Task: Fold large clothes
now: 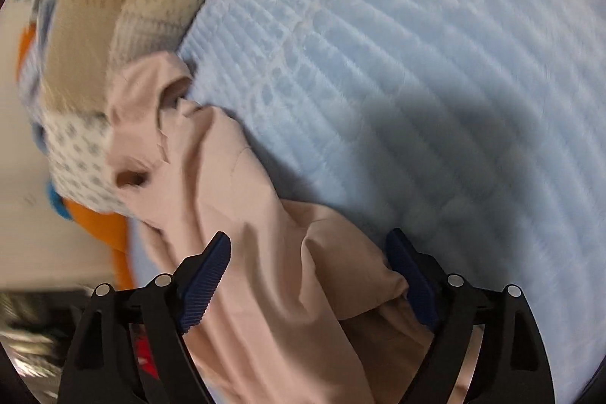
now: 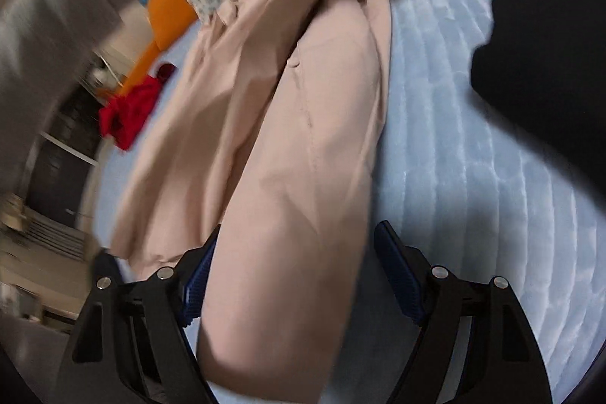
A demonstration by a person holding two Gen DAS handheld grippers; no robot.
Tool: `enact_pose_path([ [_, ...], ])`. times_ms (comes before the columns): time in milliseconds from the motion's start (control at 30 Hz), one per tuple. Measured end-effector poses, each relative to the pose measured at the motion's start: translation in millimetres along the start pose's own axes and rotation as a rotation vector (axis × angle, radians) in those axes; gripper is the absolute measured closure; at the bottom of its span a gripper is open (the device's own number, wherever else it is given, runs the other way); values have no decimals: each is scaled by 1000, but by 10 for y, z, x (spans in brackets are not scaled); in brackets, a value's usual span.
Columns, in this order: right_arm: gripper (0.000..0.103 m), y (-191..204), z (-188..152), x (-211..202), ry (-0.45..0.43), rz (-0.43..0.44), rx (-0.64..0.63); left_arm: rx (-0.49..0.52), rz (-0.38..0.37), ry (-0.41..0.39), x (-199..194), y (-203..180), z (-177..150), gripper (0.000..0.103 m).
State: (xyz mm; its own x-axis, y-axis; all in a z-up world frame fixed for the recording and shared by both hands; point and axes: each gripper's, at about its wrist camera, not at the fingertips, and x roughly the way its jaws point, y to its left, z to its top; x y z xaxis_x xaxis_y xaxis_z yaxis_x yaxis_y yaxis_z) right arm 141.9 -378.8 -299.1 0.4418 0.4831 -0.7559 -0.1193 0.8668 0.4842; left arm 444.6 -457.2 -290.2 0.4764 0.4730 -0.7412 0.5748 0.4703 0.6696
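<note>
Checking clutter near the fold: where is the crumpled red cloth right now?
In the right wrist view, the crumpled red cloth lies at the left, on the pale blue quilted bedding, just left of the pink garment.

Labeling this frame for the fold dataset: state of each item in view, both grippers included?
left gripper: open, pink fabric between its fingers
right gripper: open, pink fabric between its fingers
pink garment: bunched lengthwise, not folded, stretched between the two grippers
blue quilted bed cover: spread flat under the garment
black garment: lying on the cover, apart from the pink one
red cloth: crumpled at the bed edge
</note>
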Motion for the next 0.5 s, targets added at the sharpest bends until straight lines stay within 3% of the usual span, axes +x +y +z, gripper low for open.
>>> enact_pose_path([
  [33,32,50,11,27,-8,-22,-10,19,15,-1,-5,-24,-13,23],
  [67,42,113,20,70,-20,-46,-35,30,11,0,-3,-41,-27,37],
  [100,63,155,19,100,-30,-65,-54,28,-1,4,2,-44,-36,52],
  [133,74,188,16,133,-45,-90,-66,15,-2,-4,-7,-34,-44,57],
  [200,86,196,-24,136,-78,-93,-72,15,13,-38,-40,-18,-59,70],
  [267,91,183,-50,94,-104,-105,-75,-1,-17,-59,-60,21,-64,75],
  [400,94,292,-15,-155,-168,-86,-101,-161,-266,-90,-46,501,-85,80],
  [500,94,587,70,-309,-199,-55,-179,-288,-535,-137,33,1061,-282,80],
])
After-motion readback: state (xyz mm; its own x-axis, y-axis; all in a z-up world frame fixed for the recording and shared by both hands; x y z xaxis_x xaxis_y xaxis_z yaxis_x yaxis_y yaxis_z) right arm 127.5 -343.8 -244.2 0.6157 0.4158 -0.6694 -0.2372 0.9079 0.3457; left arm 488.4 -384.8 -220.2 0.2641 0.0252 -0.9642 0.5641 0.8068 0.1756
